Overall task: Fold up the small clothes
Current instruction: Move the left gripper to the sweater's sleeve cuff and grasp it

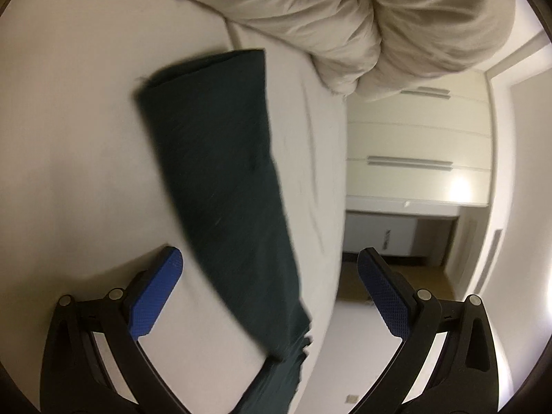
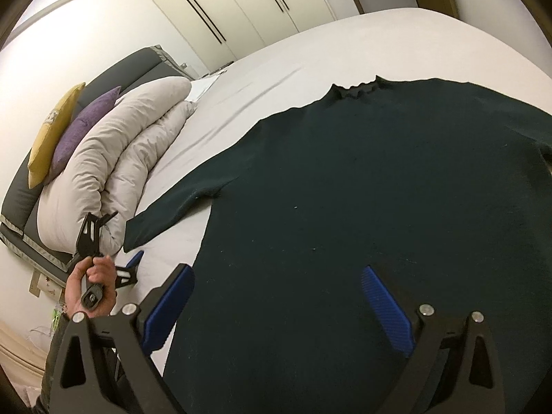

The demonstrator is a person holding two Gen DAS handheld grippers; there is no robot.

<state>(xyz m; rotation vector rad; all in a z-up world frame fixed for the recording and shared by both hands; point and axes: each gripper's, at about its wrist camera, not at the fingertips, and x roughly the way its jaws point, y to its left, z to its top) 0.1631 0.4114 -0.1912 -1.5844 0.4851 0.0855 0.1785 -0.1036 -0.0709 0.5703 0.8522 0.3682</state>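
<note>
A dark green long-sleeved sweater (image 2: 379, 189) lies flat on the white bed sheet (image 2: 293, 55), collar at the far side. Its left sleeve (image 1: 220, 172) stretches out along the sheet, cuff (image 2: 138, 231) toward the duvet. My left gripper (image 1: 269, 276) is open, hovering over the sleeve; it also shows in the right wrist view (image 2: 120, 238), held by a hand just beyond the cuff. My right gripper (image 2: 276, 300) is open and empty above the sweater's lower body, near its left edge.
A rolled beige duvet (image 2: 114, 172) lies at the head of the bed, with a purple cushion (image 2: 86, 127) and a yellow cushion (image 2: 55, 131) against the dark headboard. White wardrobes (image 2: 241, 3) stand behind. The bed edge (image 1: 339, 207) drops to the floor.
</note>
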